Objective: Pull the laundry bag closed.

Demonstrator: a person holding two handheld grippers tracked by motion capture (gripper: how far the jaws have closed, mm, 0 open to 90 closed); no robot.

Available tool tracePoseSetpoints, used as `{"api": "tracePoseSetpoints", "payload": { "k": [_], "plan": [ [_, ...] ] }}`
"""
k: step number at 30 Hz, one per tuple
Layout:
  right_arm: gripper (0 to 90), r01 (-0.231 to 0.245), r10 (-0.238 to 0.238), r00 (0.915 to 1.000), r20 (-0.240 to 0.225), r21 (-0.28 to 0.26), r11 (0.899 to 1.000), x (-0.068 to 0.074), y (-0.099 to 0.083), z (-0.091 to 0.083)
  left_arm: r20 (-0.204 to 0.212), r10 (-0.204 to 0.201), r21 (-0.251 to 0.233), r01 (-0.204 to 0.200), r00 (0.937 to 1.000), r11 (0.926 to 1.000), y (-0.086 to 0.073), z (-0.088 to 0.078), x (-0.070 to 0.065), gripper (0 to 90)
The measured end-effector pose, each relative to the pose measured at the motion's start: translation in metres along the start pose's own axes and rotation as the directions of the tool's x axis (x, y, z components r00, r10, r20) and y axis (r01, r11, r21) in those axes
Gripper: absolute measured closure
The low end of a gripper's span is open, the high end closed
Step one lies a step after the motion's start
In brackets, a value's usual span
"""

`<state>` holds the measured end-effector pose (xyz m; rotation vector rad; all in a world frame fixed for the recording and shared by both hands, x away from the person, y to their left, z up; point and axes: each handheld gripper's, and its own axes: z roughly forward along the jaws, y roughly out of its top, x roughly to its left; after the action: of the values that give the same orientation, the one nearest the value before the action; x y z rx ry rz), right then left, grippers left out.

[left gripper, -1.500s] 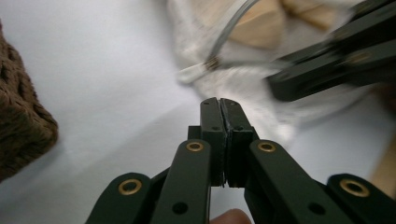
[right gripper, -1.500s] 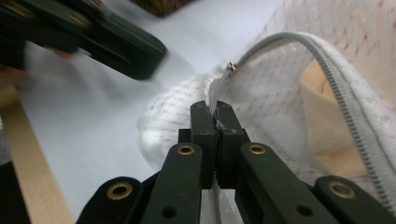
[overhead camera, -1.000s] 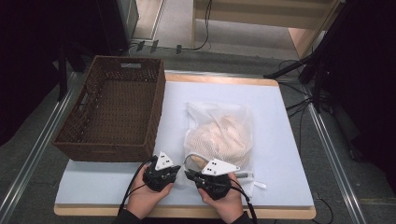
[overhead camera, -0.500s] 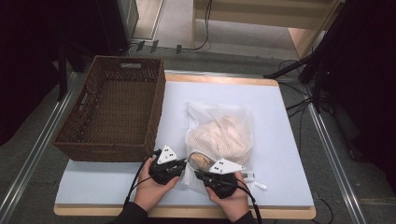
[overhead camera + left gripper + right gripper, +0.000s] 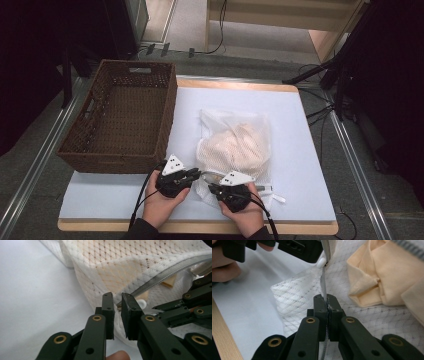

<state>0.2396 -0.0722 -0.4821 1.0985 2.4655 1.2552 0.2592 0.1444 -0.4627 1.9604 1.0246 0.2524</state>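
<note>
So the white mesh laundry bag [image 5: 235,150] was lying flat on the counter [image 5: 310,150], just right of the brown wicker basket [image 5: 125,120] and not touching it as far as I could tell, with some peach-coloured fabric [image 5: 384,280] bundled inside. Both hands were down at the near end of the bag. The right tongs [image 5: 328,306] were clamped tight on the grey zipper tape [image 5: 323,282], with the strip running straight through between the pads. The left tongs [image 5: 117,302] sat right at the zipper's other stretch near the white pull [image 5: 142,303]; their jaws had just been easing apart a bit, leaving a narrow gap, and the tip of the zipper seemed to sit in that gap without the pads actually pressing it. In the high view the left tongs [image 5: 176,180] and right tongs [image 5: 234,192] were close together, near the counter's front edge.
</note>
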Motion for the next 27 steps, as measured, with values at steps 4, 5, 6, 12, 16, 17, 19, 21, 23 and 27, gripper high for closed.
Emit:
{"api": "tracePoseSetpoints", "payload": {
  "k": [4, 5, 6, 12, 16, 17, 19, 21, 23, 27],
  "plan": [
    [84.4, -0.005, 0.005, 1.0, -0.002, 0.001, 1.0, 0.0, 0.0, -0.001, 0.014, -0.045, 0.017, 0.044, 0.9989, 0.9989, -0.002, -0.005, 0.004, 71.9],
    [83.9, -0.006, 0.006, 1.0, -0.003, 0.0, 1.0, 0.0, 0.0, -0.001, 0.017, -0.046, 0.029, 0.046, 0.9988, 0.9985, -0.003, -0.005, 0.004, 70.7],
    [82.5, -0.008, 0.008, 1.0, -0.003, -0.001, 1.0, 0.0, 0.0, -0.001, 0.02, -0.047, 0.037, 0.046, 0.9987, 0.9983, -0.004, -0.005, 0.005, 69.6],
    [70.1, -0.011, 0.012, 0.9999, 0.007, -0.019, 1.0, 0.002, 0.003, -0.001, 0.023, -0.06, 0.071, 0.058, 0.9979, 0.9958, -0.006, -0.003, 0.006, 64.1],
    [71.5, 0.01, -0.009, 0.9999, 0.011, -0.027, 1.0, 0.004, 0.005, -0.007, 0.027, -0.067, 0.103, 0.063, 0.9974, 0.9926, -0.008, 0.002, 0.007, 63.4],
    [72.6, 0.015, -0.015, 0.9998, 0.012, -0.021, 1.0, 0.004, 0.005, -0.006, 0.034, -0.068, 0.108, 0.064, 0.9971, 0.9922, -0.008, 0.002, 0.006, 63.4],
    [77.5, 0.015, -0.015, 0.9999, 0.001, 0.002, 1.0, 0.004, 0.004, -0.003, 0.043, -0.056, 0.12, 0.051, 0.9975, 0.9915, -0.008, 0.003, 0.005, 63.5],
    [84.7, 0.029, -0.03, 0.9995, 0.012, 0.034, 0.999, 0.004, 0.002, 0.001, 0.05, -0.07, 0.12, 0.063, 0.9963, 0.9907, -0.008, 0.004, 0.005, 63.2],
    [88.6, 0.021, -0.021, 0.9997, 0.013, 0.029, 0.999, 0.003, 0.002, 0.001, 0.06, -0.092, 0.122, 0.084, 0.994, 0.989, -0.007, 0.005, 0.008, 62.4],
    [89.0, 0.01, -0.01, 0.9997, 0.024, 0.029, 1.0, 0.002, 0.002, 0.001, 0.051, -0.105, 0.127, 0.098, 0.9932, 0.987, -0.003, 0.008, 0.007, 60.9]
  ]
}}
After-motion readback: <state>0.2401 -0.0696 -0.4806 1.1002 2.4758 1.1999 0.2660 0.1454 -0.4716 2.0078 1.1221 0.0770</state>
